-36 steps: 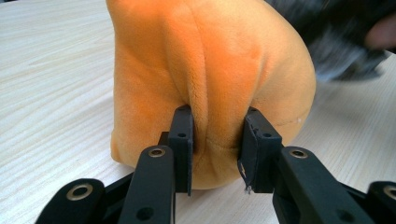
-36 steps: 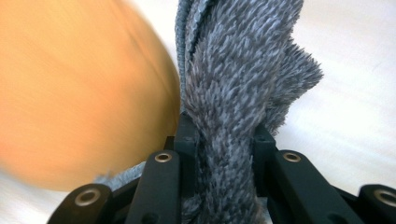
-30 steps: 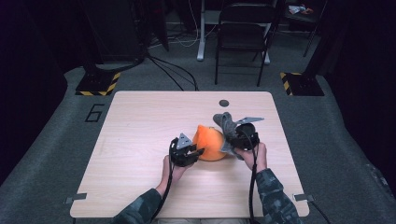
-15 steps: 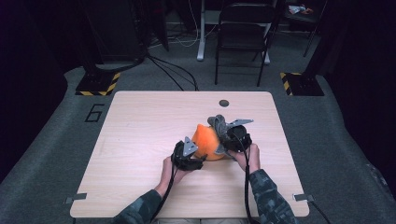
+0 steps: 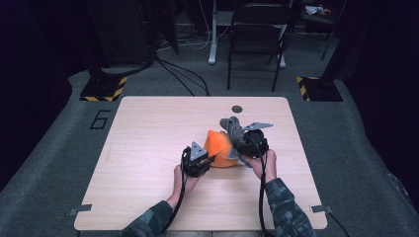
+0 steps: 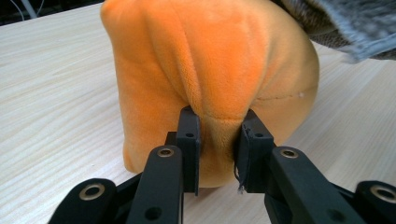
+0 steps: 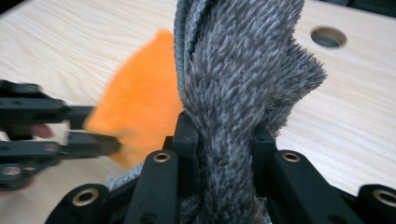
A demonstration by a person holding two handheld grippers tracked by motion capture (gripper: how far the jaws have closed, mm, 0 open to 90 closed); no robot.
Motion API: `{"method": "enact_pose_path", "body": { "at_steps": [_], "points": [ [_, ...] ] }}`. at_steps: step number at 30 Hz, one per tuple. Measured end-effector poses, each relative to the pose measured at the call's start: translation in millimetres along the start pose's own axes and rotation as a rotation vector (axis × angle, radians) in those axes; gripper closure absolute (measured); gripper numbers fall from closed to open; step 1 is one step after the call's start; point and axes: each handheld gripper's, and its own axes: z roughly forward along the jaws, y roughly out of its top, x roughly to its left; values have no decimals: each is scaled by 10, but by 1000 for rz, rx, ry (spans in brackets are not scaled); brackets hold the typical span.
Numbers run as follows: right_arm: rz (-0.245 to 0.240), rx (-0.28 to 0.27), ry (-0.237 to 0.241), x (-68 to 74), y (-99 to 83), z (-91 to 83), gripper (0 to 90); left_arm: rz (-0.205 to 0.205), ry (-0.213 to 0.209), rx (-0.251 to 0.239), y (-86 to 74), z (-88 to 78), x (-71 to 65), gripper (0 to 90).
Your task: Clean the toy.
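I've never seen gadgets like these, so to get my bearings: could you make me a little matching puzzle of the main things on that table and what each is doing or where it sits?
Things:
1. left gripper
2. right gripper
3. round hole
4. orange plush

States:
A. in the tabletop near its far edge
B. clamped on grey furry fabric
C. resting on the table, pinched at one fold
D. jaws just closing, pinching orange plush

Pairs: 1-D, 2-B, 3-A, 4-C

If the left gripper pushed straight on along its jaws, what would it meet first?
The orange plush piece: the left gripper, whose jaws have just been closing, already pinches a fold of it. Past that bulk the grey furry fabric lies probably next, though depth is unclear.
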Motion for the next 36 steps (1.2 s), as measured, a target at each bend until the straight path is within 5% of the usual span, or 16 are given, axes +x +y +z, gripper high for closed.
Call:
{"method": "enact_pose_path", "body": {
  "at_steps": [8,13,18,26,36],
  "points": [
    [-57,-47,48,336,128,-98,707,-10,-21,35,57,-46,-141,733],
    [-87,-24,60,436,90,86,693,9,-15,36,38,-9,-137,719],
    [-119,-2,36,404,49,166,697,21,-22,44,15,17,-114,711],
    [-88,36,12,299,18,138,696,18,-37,48,11,27,-79,700],
    [-36,80,-17,-4,-110,127,695,18,-51,39,4,30,-59,692]
  ]
}}
